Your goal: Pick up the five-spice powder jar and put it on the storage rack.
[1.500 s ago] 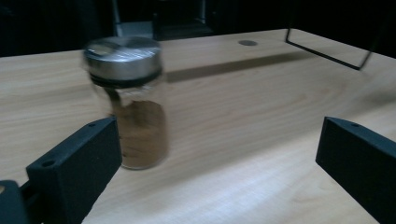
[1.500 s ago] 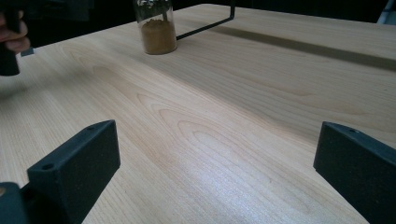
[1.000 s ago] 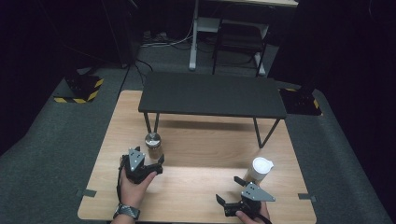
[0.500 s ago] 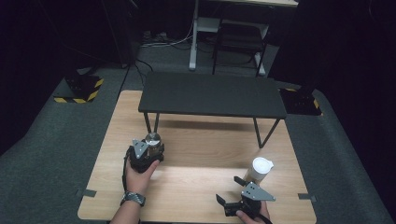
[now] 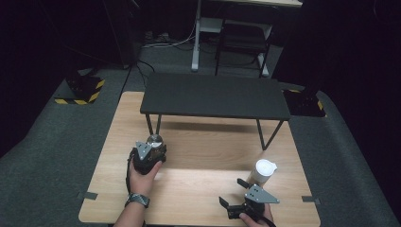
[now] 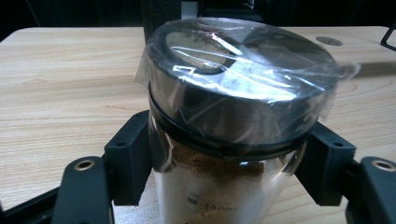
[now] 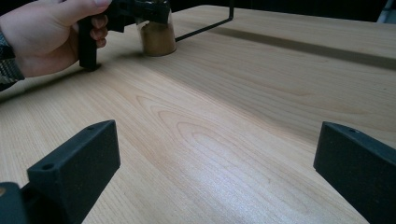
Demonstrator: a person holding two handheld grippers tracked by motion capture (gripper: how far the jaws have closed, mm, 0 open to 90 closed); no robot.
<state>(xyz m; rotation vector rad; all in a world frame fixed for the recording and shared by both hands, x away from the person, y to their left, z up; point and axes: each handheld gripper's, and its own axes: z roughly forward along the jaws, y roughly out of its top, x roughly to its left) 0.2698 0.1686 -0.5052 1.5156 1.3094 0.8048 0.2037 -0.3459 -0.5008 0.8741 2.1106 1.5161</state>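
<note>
- Two jaws of the left gripper [image 6: 224,172], having just closed, clamp the spice jar [image 6: 233,121] at centre frame, upright on the wooden table [image 5: 213,146].
- Right gripper [image 7: 215,182] gapes empty, lower right of the high view, beside a white cup [image 5: 263,171].

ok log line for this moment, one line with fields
left gripper: jaws just closed, shut on spice jar | right gripper: open, nothing between jaws | jar: upright on wooden table

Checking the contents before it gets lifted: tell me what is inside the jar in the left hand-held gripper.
Brown powder fills the clear jar up to just below its dark lid. Plastic film covers the lid, and the jar's bottom is out of frame.
</note>
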